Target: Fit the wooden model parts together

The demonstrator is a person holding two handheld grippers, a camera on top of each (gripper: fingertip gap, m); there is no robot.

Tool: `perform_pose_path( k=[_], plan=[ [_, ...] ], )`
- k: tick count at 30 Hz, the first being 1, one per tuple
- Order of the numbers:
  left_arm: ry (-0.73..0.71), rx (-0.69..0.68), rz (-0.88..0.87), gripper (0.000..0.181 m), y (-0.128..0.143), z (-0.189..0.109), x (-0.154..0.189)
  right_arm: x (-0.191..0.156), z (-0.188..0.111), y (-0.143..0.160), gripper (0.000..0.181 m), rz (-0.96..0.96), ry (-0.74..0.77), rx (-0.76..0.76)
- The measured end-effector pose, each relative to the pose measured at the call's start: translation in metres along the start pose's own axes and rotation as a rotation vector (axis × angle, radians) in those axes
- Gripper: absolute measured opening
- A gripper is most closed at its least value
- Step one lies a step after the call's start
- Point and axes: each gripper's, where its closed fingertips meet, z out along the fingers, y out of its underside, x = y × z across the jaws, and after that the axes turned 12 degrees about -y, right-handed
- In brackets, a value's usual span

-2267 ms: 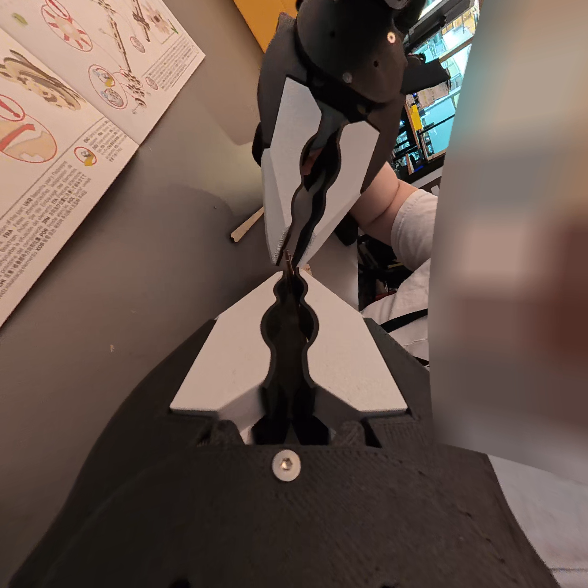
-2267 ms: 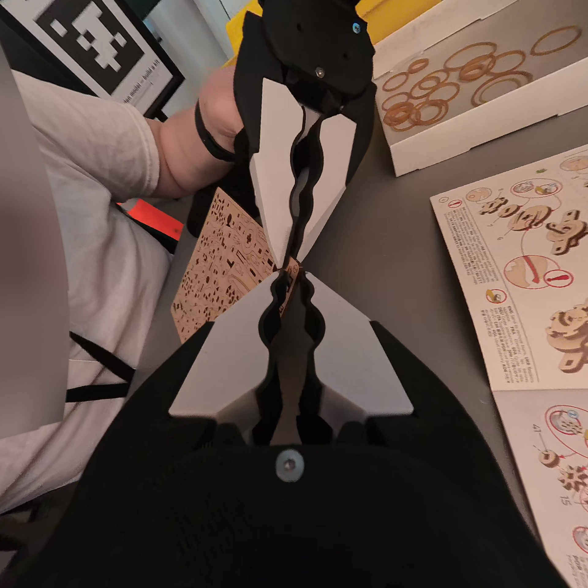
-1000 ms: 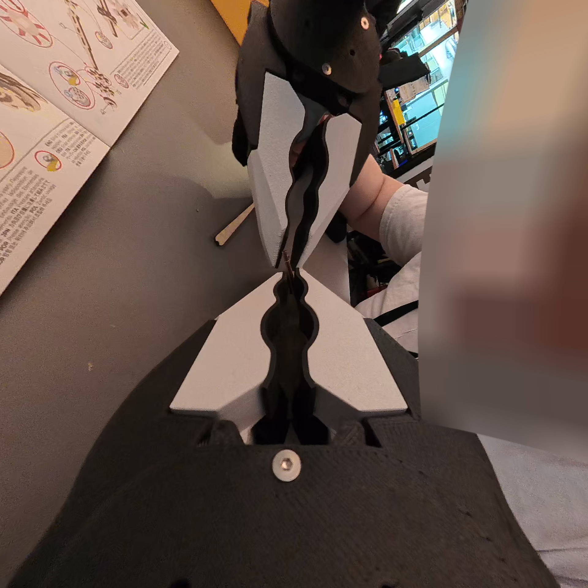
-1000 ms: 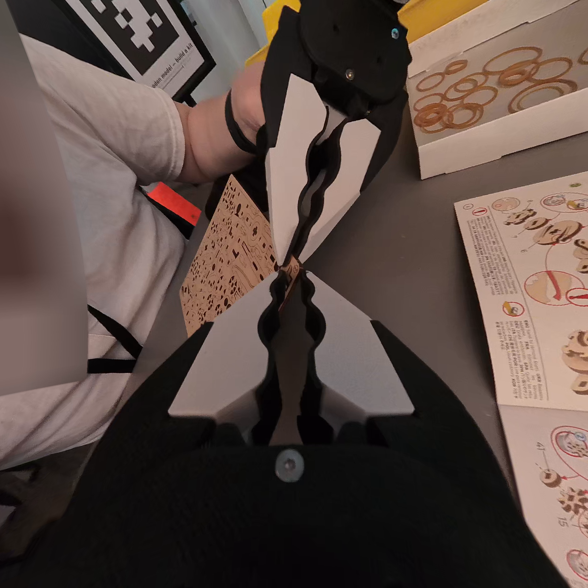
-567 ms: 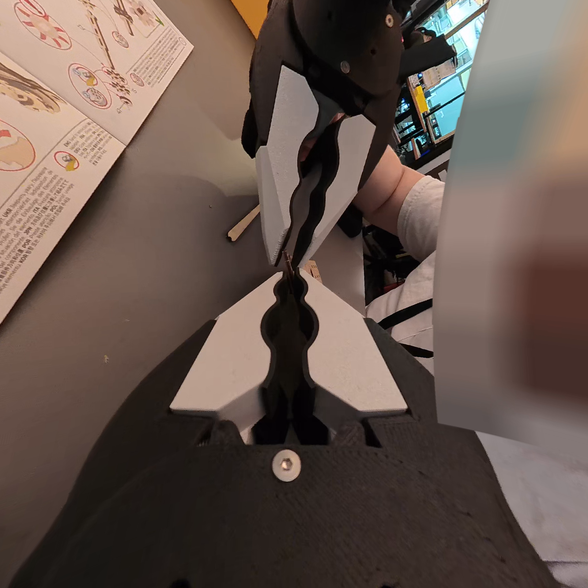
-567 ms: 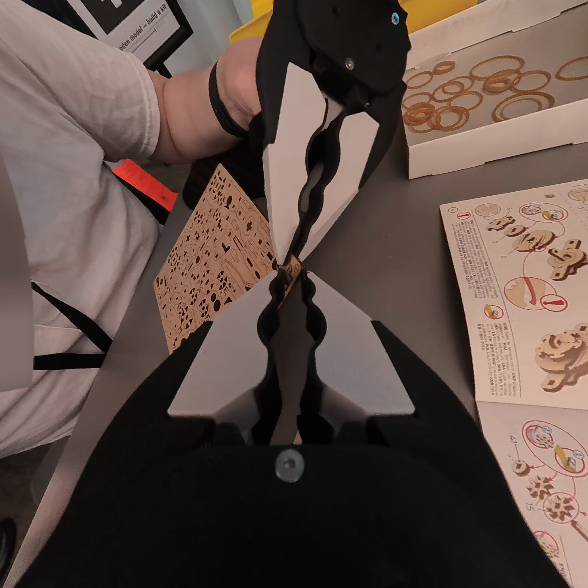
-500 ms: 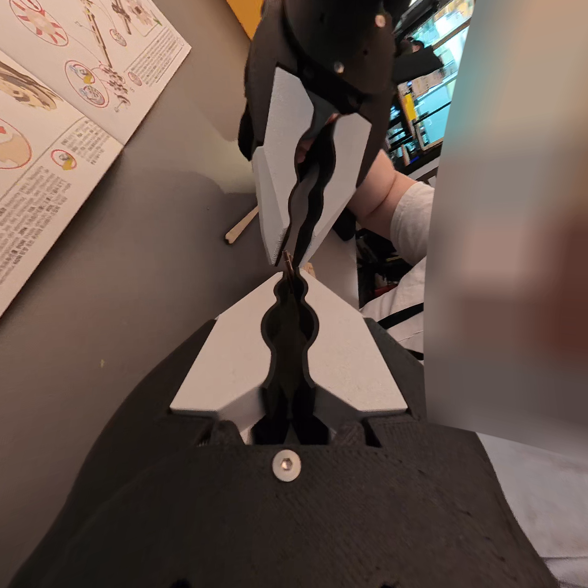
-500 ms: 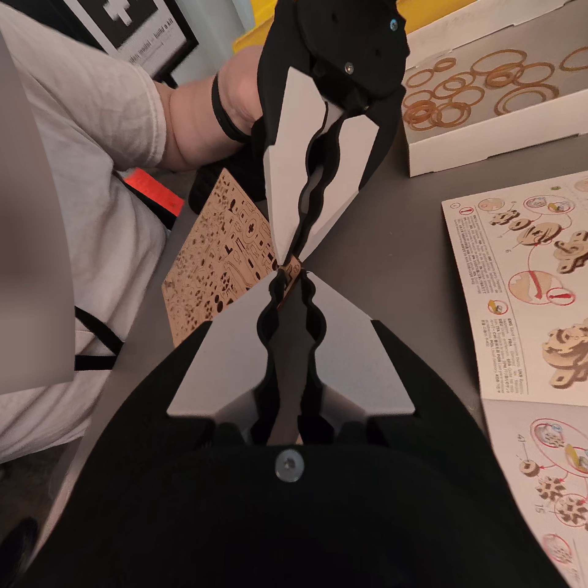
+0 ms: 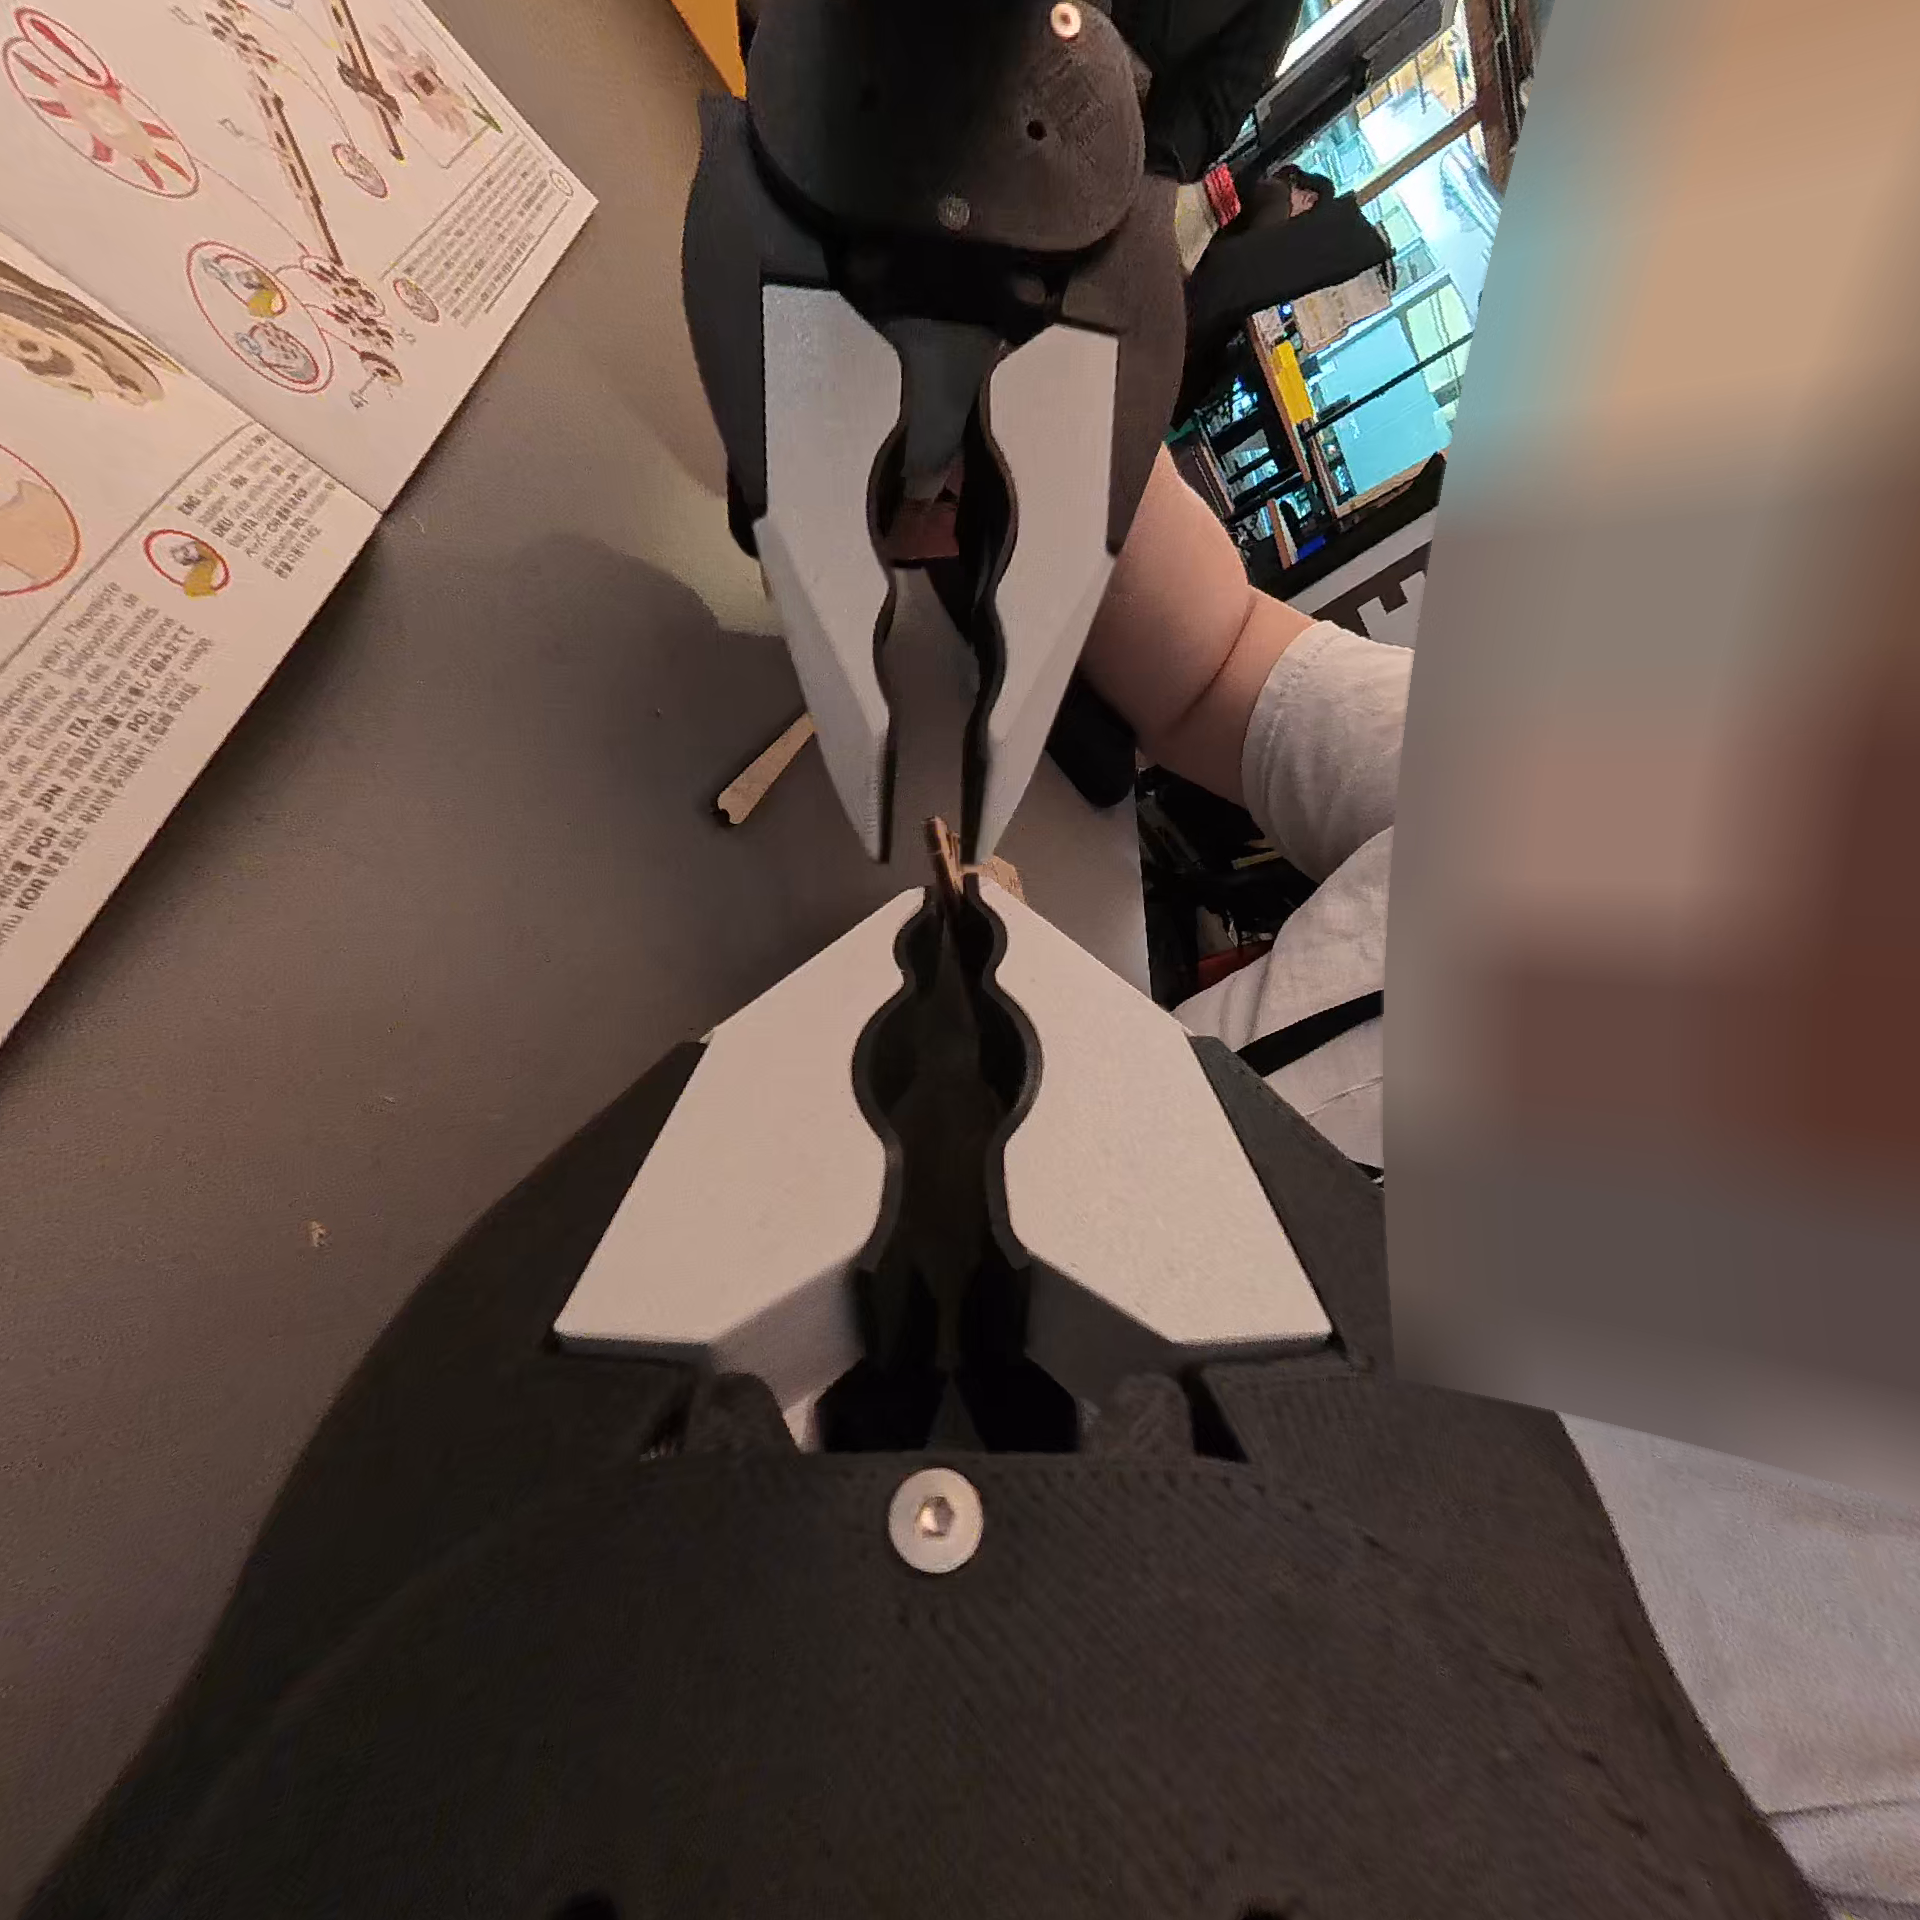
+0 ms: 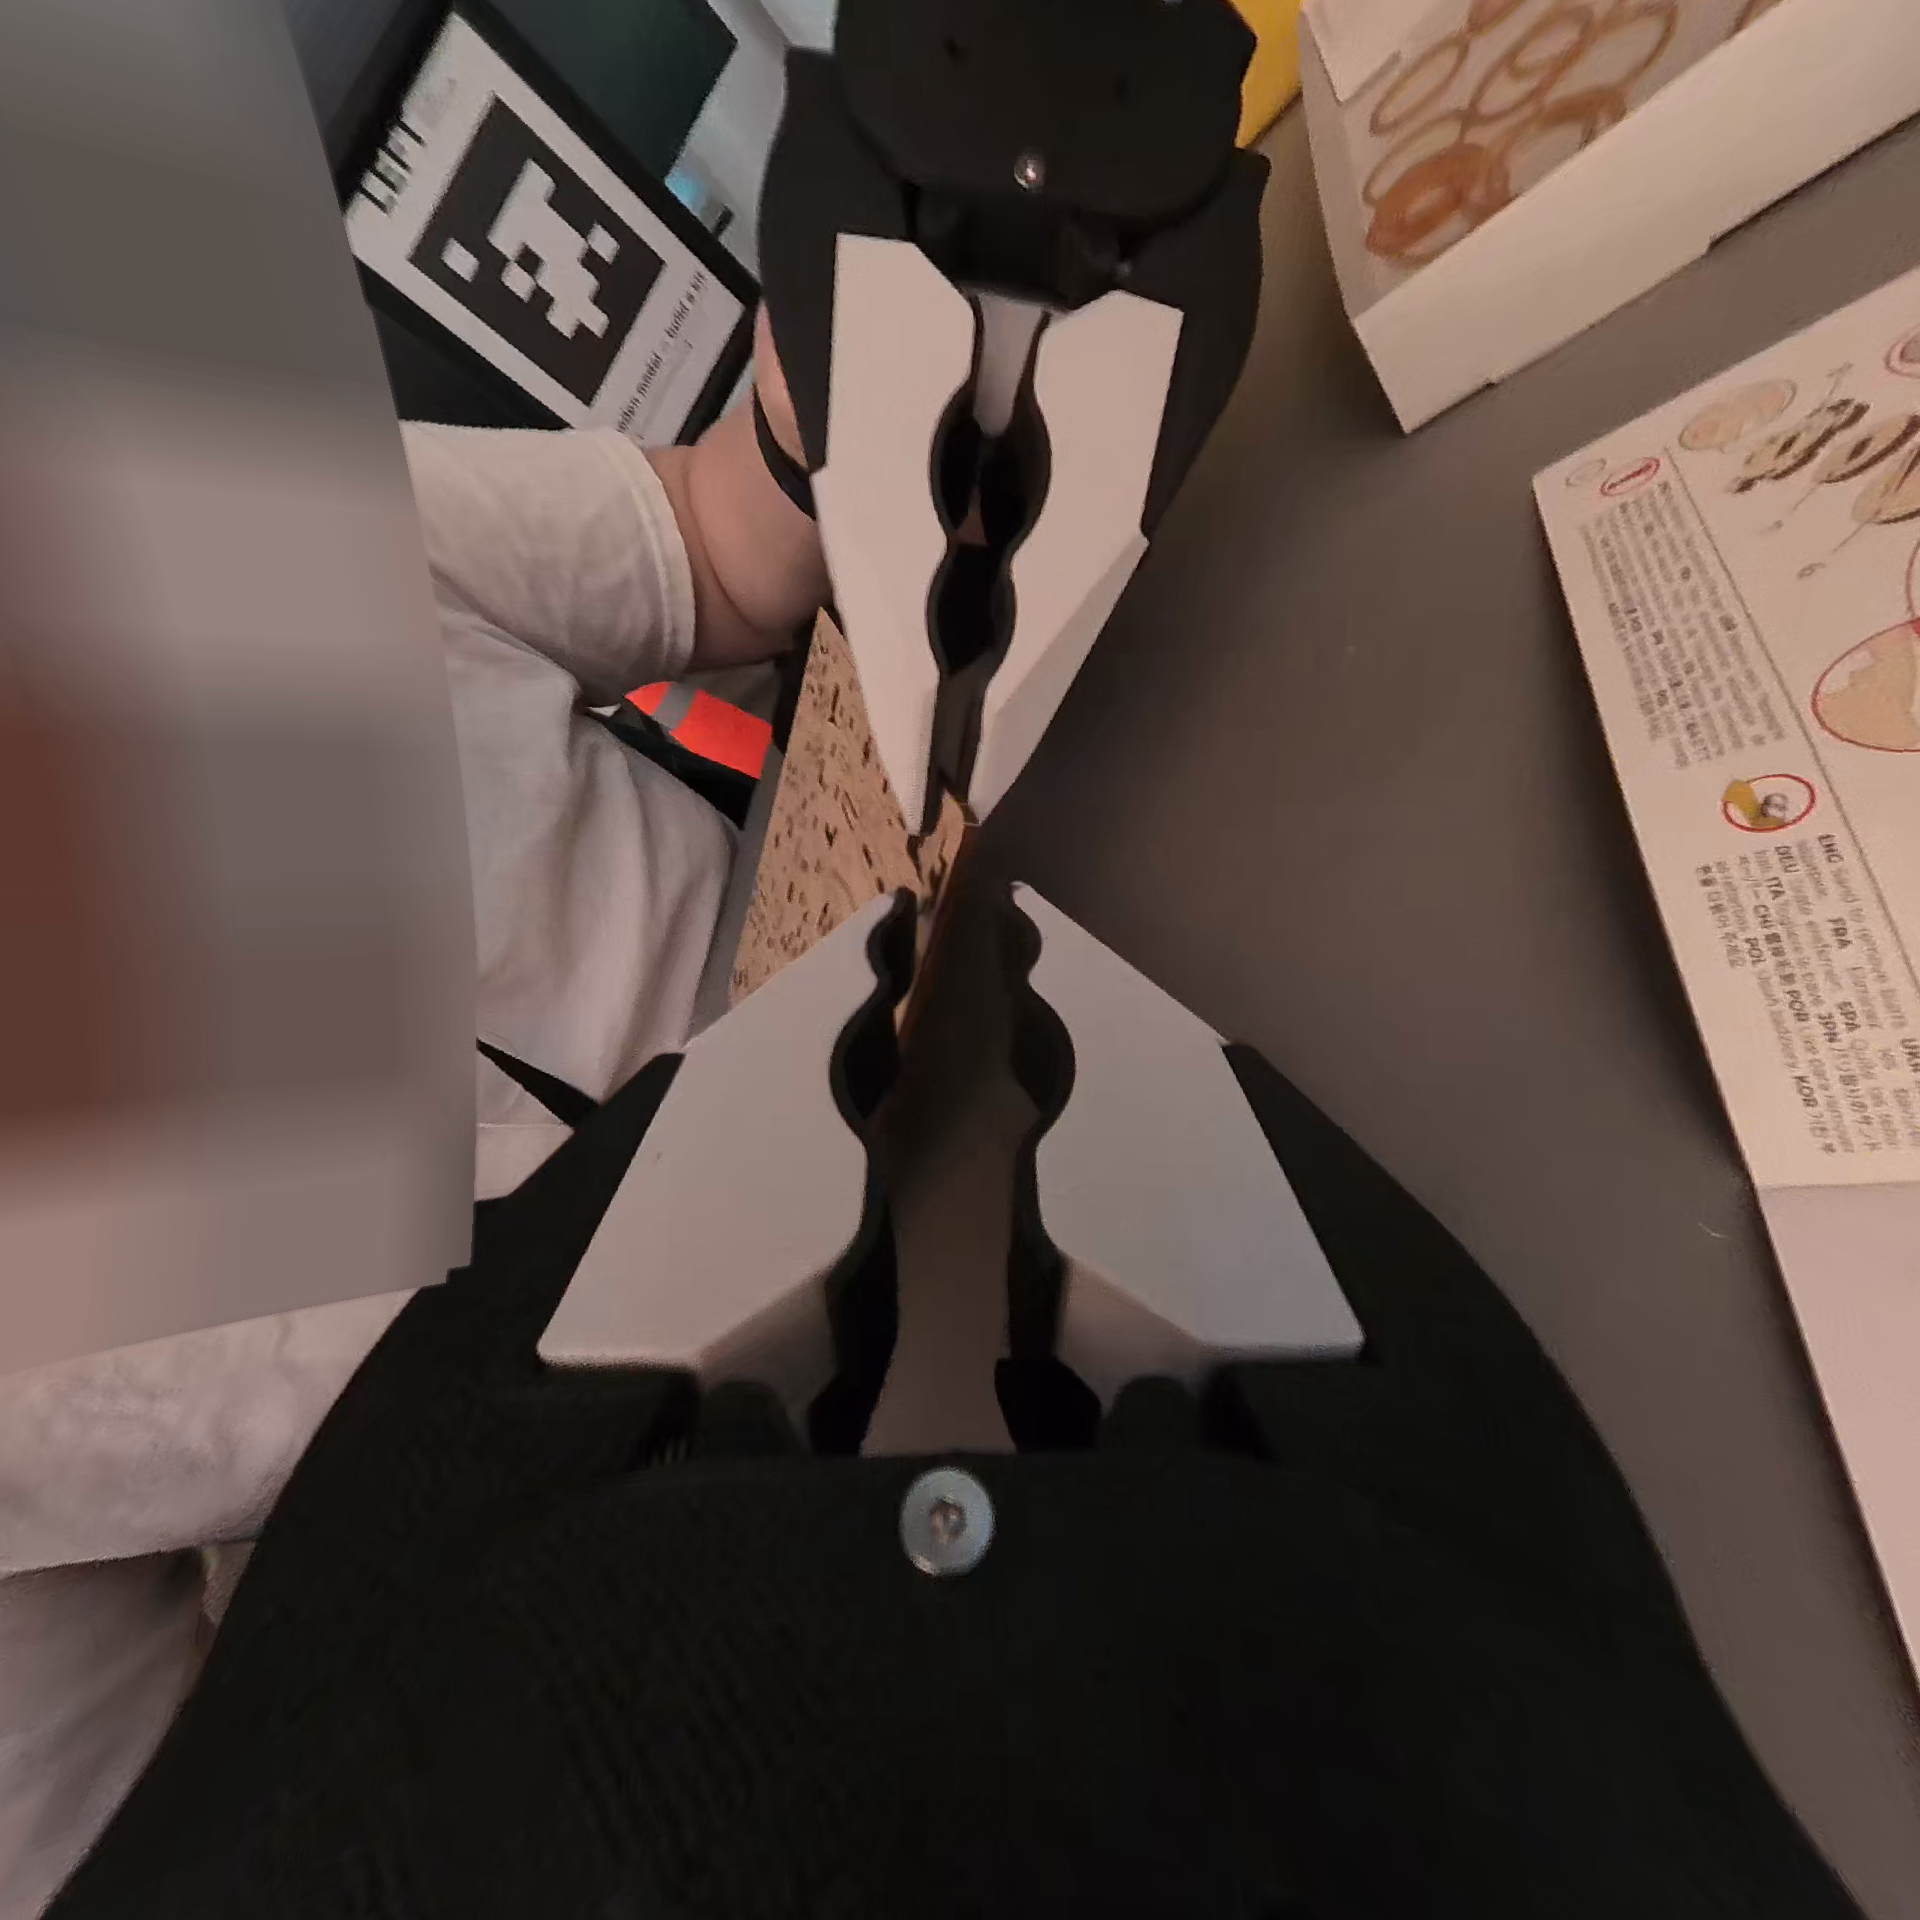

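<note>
My left gripper is shut on a small thin wooden part that sticks out past its tips. My right gripper faces it tip to tip, with its jaws a little apart around the part's far end. In the right wrist view my right gripper is open. The wooden part runs edge-on in the gap, close to its left finger. My left gripper comes in from above, shut on the part. Both grippers hover above the grey table.
Instruction sheets lie on the table. A white box of wooden rings stands at the far right. A cut-out wooden sheet lies by the table edge and a wooden stick behind the grippers. The person sits close. The tips of both grippers are at nearly the same place.
My right gripper's jaws have parted and let go of the wooden part. My left gripper still holds it. Both grippers have turned to face each other squarely.
</note>
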Motion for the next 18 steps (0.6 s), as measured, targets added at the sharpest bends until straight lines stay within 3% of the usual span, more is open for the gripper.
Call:
perform_pose_path(
  k=[1, 3, 18],
  plan=[
    [-0.004, -0.006, 0.002, 0.002, 0.001, 0.001, 0.000, 0.001, 0.002, 0.001, 0.013, 0.004, -0.002, -0.002],
    [-0.010, -0.014, 0.005, 0.002, 0.002, 0.002, -0.001, -0.001, 0.005, 0.001, 0.006, 0.014, -0.032, 0.000],
    [0.018, -0.092, -0.039, 0.002, 0.016, 0.009, -0.005, 0.004, 0.011, 0.014, 0.006, 0.034, -0.042, -0.055]
  ],
)
